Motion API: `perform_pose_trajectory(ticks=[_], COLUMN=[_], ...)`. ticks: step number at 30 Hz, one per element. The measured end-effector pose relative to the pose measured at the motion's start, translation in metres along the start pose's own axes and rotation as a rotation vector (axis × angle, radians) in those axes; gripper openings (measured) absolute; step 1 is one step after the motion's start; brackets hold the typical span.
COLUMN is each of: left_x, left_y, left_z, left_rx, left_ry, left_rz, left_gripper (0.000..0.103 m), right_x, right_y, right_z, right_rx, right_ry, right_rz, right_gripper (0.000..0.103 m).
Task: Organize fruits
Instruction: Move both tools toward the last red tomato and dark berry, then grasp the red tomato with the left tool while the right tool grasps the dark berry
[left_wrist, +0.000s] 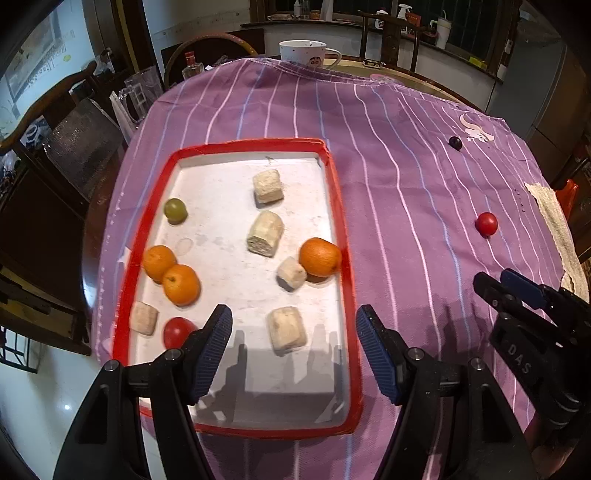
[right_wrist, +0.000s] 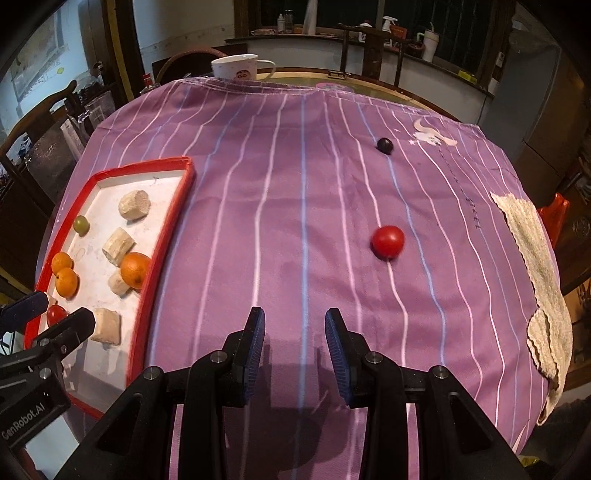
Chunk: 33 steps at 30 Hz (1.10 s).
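Observation:
A red-rimmed white tray (left_wrist: 334, 192) lies on the purple striped cloth (right_wrist: 295, 177). In it are three oranges, one at the right rim (left_wrist: 320, 256) and two side by side at the left (left_wrist: 181, 285), a green grape (left_wrist: 175, 210), a red tomato (left_wrist: 177, 330) and several beige chunks (left_wrist: 265, 232). My left gripper (left_wrist: 295, 332) hovers open over the tray's near half, a beige chunk (left_wrist: 286, 328) lying below the gap. A second red tomato (right_wrist: 387, 241) and a dark grape (right_wrist: 385, 145) rest on the cloth to the right. My right gripper (right_wrist: 295, 321) is narrowly open and holds nothing, short of that tomato.
A white mug (right_wrist: 236, 66) stands at the table's far edge. A beige towel (right_wrist: 535, 266) hangs over the right edge. A glass jug (left_wrist: 140, 92) and dark wooden chairs are past the left edge. The tray rim (right_wrist: 162, 236) lies left of my right gripper.

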<state>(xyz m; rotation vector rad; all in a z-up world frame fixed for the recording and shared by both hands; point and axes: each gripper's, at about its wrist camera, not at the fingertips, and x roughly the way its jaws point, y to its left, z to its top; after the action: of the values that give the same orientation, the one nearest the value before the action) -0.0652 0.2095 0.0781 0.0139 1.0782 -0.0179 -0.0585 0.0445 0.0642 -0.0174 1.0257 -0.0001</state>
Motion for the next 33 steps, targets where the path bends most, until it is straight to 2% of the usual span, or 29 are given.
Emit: perform_pose_trajectory(ticks=[3, 9, 13, 16, 18, 21, 23, 28, 33], left_x=[0.003, 0.005, 0.013, 0.024, 0.034, 0.048, 0.056, 0.073, 0.086], left_y=[-0.007, -0.034, -0.061, -0.093, -0.114, -0.144, -0.162, -0.185, -0.200], left_z=[-0.003, -0.003, 0.003, 0.013, 0.022, 0.037, 0.048, 0.064, 0.072], left_rx=[-0.017, -0.024, -0.048, -0.056, -0.062, -0.062, -0.049, -0.047, -0.047], left_ry=[0.005, 0.001, 0.018, 0.026, 0.022, 0.013, -0.009, -0.011, -0.005], left_rz=[-0.016, -0.017, -0.044, -0.091, -0.145, -0.205, -0.220, -0.241, -0.254], left_gripper=[0.069, 0.069, 0.069, 0.069, 0.069, 0.069, 0.069, 0.069, 0.069], right_x=[0.003, 0.017, 0.039, 0.054, 0.068, 0.087, 0.105, 0.146, 0.171], right_y=[-0.023, -0.114, -0.173, -0.200, -0.212, -0.218, -0.214, -0.205, -0.194], right_z=[-0.003, 0.010, 0.033, 0.063, 0.088, 0.122, 0.149, 0.192, 0.213], right_rx=[0.040, 0.221, 0.282, 0.255, 0.235, 0.210, 0.166, 0.104, 0.069], right_ry=[-0.006, -0.002, 0.031, 0.020, 0.020, 0.025, 0.023, 0.048, 0.065], right_rz=[-0.005, 0.052, 0.167, 0.241, 0.315, 0.372, 0.374, 0.390, 0.412], right_gripper=[0.038, 0.038, 0.038, 0.038, 0.038, 0.038, 0.038, 0.038, 0.038])
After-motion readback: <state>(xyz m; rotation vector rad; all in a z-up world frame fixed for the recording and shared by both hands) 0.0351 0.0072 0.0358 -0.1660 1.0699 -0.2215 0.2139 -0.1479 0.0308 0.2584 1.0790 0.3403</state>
